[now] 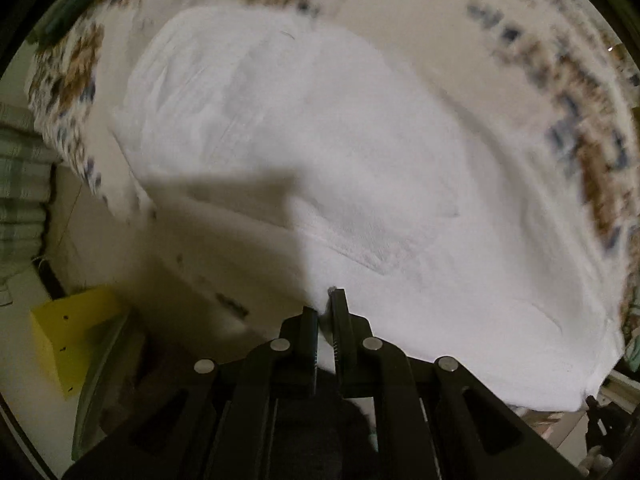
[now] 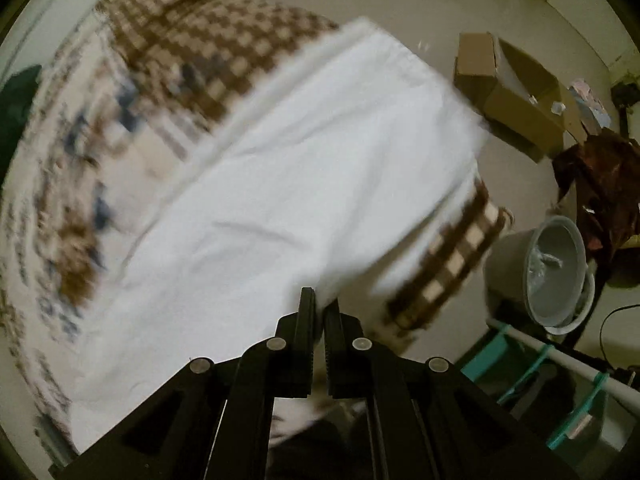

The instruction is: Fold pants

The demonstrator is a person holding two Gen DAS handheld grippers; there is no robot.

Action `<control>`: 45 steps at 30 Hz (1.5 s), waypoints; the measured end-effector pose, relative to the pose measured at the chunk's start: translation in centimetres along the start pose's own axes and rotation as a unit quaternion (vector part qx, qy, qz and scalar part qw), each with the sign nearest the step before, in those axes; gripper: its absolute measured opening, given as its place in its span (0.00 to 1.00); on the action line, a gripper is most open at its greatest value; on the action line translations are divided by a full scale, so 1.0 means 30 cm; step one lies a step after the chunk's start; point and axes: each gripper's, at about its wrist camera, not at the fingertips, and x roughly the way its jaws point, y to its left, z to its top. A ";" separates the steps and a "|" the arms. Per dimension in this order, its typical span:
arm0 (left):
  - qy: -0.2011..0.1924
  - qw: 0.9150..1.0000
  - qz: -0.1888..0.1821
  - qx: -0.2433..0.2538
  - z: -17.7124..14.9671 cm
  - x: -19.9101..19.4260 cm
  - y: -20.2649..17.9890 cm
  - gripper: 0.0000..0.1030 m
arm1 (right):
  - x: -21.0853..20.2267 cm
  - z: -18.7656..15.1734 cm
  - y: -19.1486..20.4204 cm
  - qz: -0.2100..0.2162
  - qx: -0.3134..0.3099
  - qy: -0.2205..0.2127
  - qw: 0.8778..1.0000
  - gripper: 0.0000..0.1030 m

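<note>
1. The left hand-held gripper (image 1: 325,304) is pointing forward and down over the white pants (image 1: 320,152), its jaws nearly together and pinching the cloth's near edge.
2. The right hand-held gripper (image 2: 319,304) is angling the same way, jaws narrowed to a slit with a fold of the pants (image 2: 304,168) caught between them.
3. The pants are spreading away from both grippers across a patterned bedspread (image 2: 192,48), brown checks at its far end and floral print along its side (image 1: 592,152).
4. On the floor to the right are sitting a cardboard box (image 2: 516,92) and a grey bucket (image 2: 556,268); a yellow box (image 1: 72,332) is lying to the left.
</note>
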 end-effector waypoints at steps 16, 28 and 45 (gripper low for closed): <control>-0.004 1.000 -0.008 0.027 -0.056 -0.026 0.057 0.26 | 0.079 -0.012 -0.194 0.058 0.041 0.039 0.997 0.41; -0.078 0.987 0.004 0.141 -0.028 -0.126 -0.245 0.81 | 0.048 0.273 -0.513 0.075 0.172 -0.042 0.981 0.43; -0.101 0.952 0.032 0.288 0.110 0.079 -0.808 0.84 | 0.110 0.201 -0.546 0.183 0.166 -0.031 0.969 0.54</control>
